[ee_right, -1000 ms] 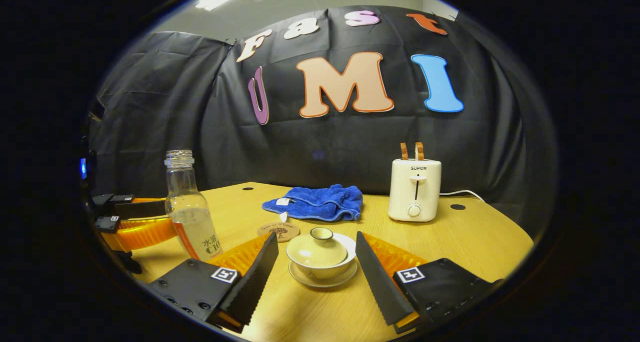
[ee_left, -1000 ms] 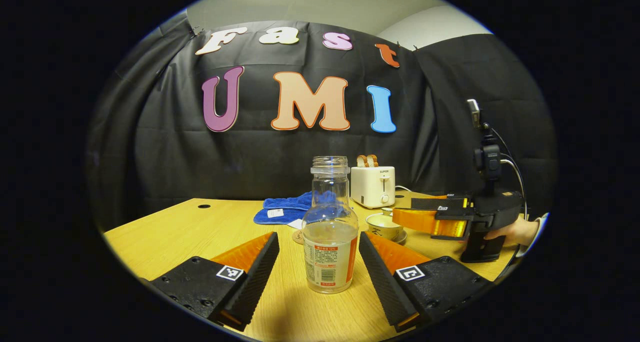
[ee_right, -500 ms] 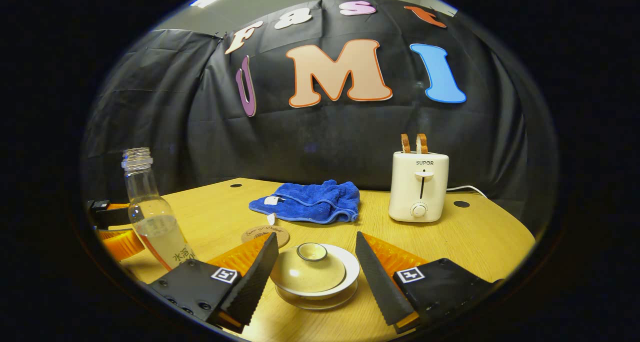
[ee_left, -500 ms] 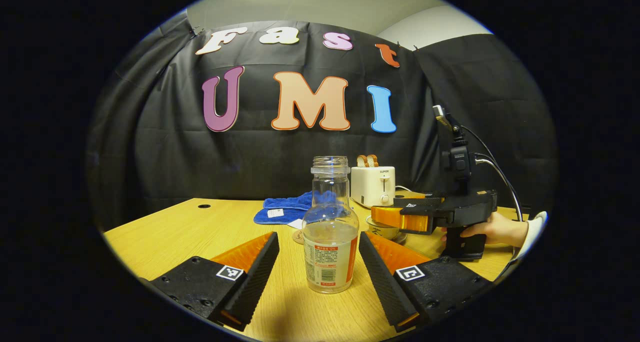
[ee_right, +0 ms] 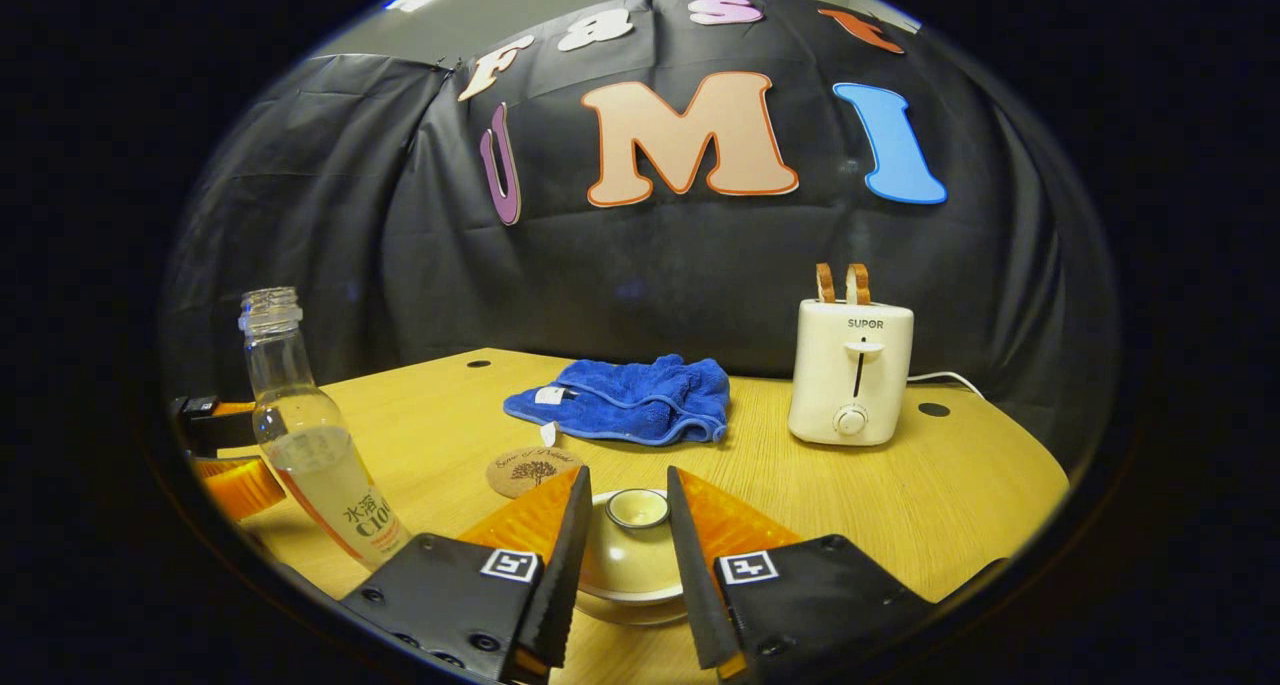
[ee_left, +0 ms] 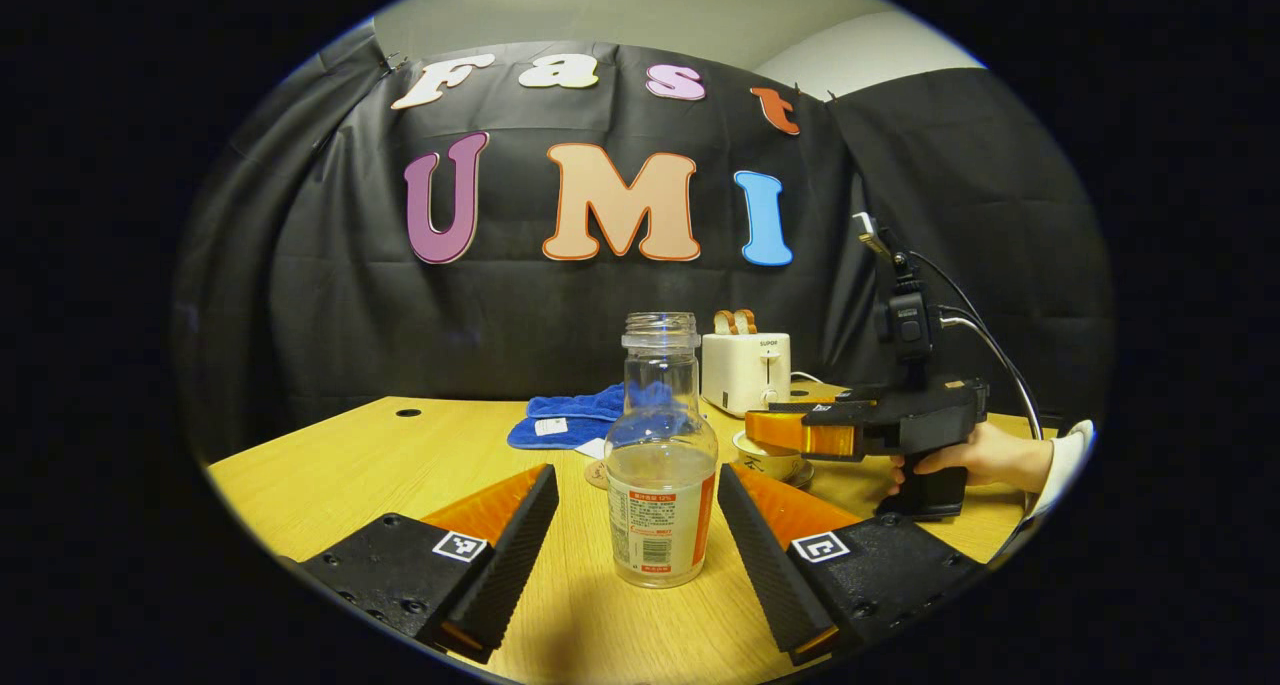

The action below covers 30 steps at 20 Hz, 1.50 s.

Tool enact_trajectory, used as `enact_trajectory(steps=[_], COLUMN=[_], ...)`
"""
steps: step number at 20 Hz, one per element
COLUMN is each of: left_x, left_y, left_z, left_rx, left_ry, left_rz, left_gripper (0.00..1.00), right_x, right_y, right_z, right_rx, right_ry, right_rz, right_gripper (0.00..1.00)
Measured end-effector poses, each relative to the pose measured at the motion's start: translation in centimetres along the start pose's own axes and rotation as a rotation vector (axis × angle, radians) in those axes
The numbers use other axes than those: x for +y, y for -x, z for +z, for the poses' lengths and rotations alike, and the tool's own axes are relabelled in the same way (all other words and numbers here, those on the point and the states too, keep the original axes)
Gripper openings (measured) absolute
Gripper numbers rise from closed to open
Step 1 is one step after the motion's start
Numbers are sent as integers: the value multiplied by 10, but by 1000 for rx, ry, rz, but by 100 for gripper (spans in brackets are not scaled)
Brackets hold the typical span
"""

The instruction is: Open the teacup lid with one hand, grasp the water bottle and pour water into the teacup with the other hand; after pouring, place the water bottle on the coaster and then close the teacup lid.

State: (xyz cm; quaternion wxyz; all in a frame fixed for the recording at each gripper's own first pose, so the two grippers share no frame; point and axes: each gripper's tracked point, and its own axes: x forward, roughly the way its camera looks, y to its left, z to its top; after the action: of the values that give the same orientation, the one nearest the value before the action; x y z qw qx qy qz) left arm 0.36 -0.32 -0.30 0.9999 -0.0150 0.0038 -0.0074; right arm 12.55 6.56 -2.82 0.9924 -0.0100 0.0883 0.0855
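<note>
A clear water bottle (ee_left: 660, 465) with no cap stands upright on the table, between the wide-open fingers of my left gripper (ee_left: 635, 485), which do not touch it. In the right gripper view the lidded cream teacup (ee_right: 630, 570) sits on its saucer. My right gripper (ee_right: 628, 480) has narrowed around the lid's knob (ee_right: 637, 508), with a thin gap still showing beside it. The round coaster (ee_right: 533, 470) lies just left of the cup. The bottle (ee_right: 310, 435) stands at far left there, with the left gripper (ee_right: 225, 450) behind it. The right gripper (ee_left: 800, 430) hovers over the teacup (ee_left: 770, 462).
A blue towel (ee_right: 625, 400) lies crumpled at the back of the wooden table (ee_right: 900, 495). A white toaster (ee_right: 850, 370) with two slices stands at the back right, its cord trailing right. A hand (ee_left: 975, 455) holds the right gripper's handle.
The right gripper has come down and forward over the teacup, and its fingers have narrowed from wide open to just around the lid knob. The left gripper and the bottle have stayed still.
</note>
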Motion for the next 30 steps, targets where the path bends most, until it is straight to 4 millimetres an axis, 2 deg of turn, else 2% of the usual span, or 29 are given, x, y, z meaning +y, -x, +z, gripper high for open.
enact_trajectory(steps=[3,5,7,11,16,22,30], left_x=[0,0,0,-1,-8,-18,-14], left_y=[0,0,-1,-1,-7,-25,-50], left_z=[1,1,0,0,0,-2,-13], left_rx=[0,1,2,2,0,7,77], left_ry=[0,0,1,0,0,0,-6], left_rz=[0,0,0,-4,-36,-78,-62], left_gripper=[94,94,94,94,94,94,94], right_x=[-2,-6,-4,-14,-28,-54,-84], right_y=[1,0,4,17,48,78,97], right_z=[1,2,5,13,19,16,14], right_rx=[-2,-12,-28,-91,-163,-172,-176], right_ry=[-2,-3,2,-11,-14,-21,-28], right_rz=[-1,-13,-15,-51,-109,-198,-312], right_gripper=[48,35,35,34,34,35,34])
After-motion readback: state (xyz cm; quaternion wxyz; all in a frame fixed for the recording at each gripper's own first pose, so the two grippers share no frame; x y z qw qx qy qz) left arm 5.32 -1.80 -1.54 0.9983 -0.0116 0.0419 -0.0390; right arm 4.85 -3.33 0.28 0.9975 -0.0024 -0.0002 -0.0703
